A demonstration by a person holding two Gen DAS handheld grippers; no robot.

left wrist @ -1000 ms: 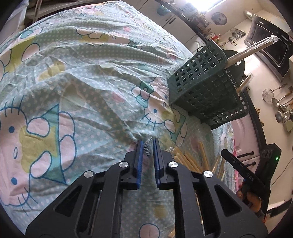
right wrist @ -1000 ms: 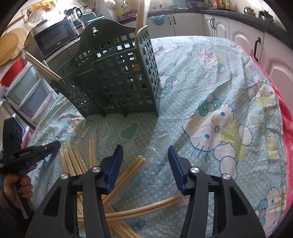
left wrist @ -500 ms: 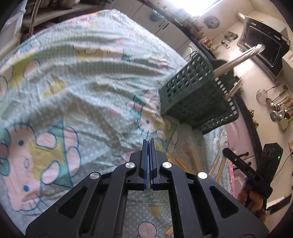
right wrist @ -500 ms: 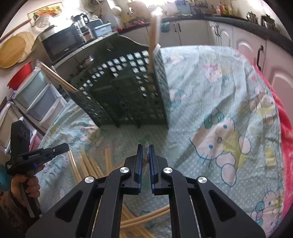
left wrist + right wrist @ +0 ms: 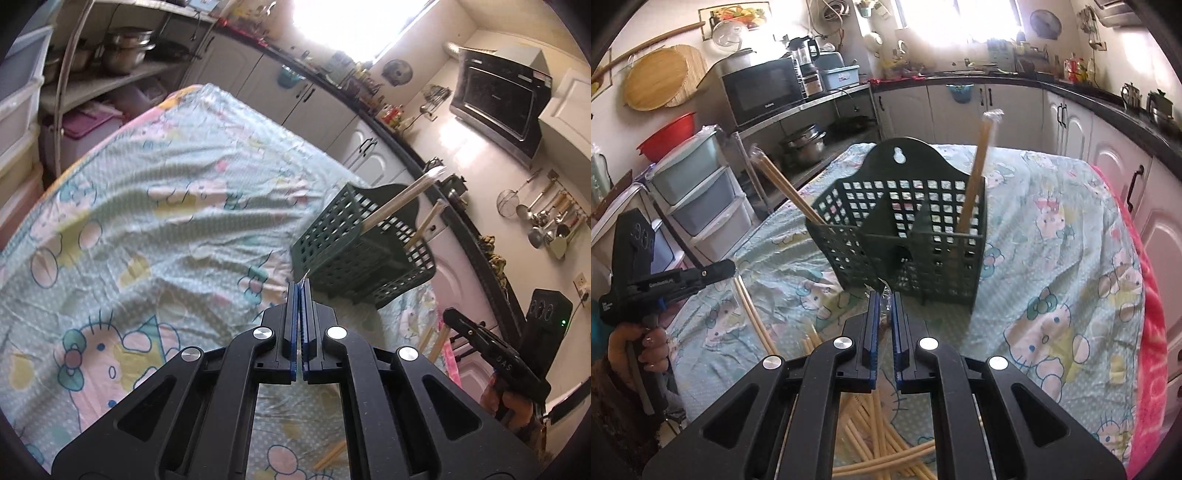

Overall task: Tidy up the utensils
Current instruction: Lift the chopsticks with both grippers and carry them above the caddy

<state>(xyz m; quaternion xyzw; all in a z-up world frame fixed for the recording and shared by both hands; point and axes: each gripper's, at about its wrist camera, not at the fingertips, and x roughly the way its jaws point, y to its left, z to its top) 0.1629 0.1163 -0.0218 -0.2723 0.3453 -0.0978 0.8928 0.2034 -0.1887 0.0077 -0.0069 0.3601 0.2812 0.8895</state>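
Observation:
A dark green lattice utensil holder (image 5: 905,236) stands on the cartoon-print cloth, with two wrapped chopstick packs (image 5: 977,177) leaning in it; it also shows in the left wrist view (image 5: 358,251). Several loose wrapped chopstick packs (image 5: 871,439) lie on the cloth below my right gripper. My right gripper (image 5: 885,295) is shut on the clear wrapper end of a chopstick pack, raised just in front of the holder. My left gripper (image 5: 300,286) is shut on a thin sliver of clear wrapper, raised left of the holder. Most of each held pack is hidden behind the fingers.
The table with the cloth (image 5: 155,221) drops off at its far and left edges. Stacked plastic drawers (image 5: 701,192) and a shelf with a microwave (image 5: 761,88) stand beyond the table. Kitchen cabinets (image 5: 1108,155) run along the right.
Both grippers closed from open onto wrapped chopstick packs and lifted up from the cloth. The holder now sits lower and farther in both views.

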